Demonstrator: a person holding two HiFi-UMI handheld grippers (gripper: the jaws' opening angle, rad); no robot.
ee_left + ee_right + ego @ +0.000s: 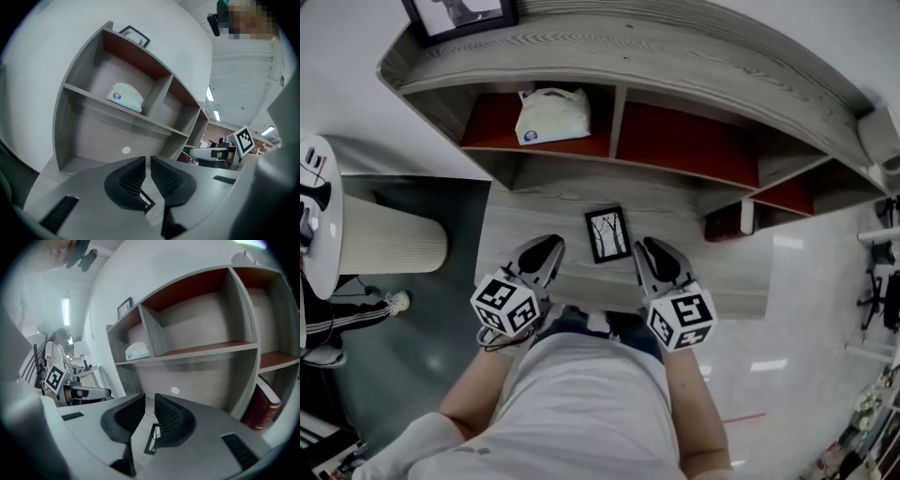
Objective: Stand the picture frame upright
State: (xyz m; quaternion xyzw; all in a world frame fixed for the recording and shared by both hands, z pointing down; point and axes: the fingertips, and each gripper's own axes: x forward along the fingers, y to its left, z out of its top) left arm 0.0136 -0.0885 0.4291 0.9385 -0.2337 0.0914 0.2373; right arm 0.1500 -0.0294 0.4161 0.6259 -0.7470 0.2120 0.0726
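A small black picture frame [607,233] with a bare-tree drawing lies flat on the grey wooden desk surface [534,211], under the shelf unit. My left gripper [546,251] hovers just left of it, shut and empty. To the frame's right my right gripper [649,251] is shut too, nothing between its pads. In the left gripper view a corner of the frame [146,202] peeks out below the closed jaws of the left gripper [147,164]. The right gripper view shows the frame [152,439] lying beneath the right gripper [150,404].
A white packet [551,114] sits in the left shelf compartment. Another framed picture [459,16] stands on the shelf top. A dark red book [727,225] stands in the lower right compartment. A round table [317,216] and a cylindrical stool [389,239] are at the left.
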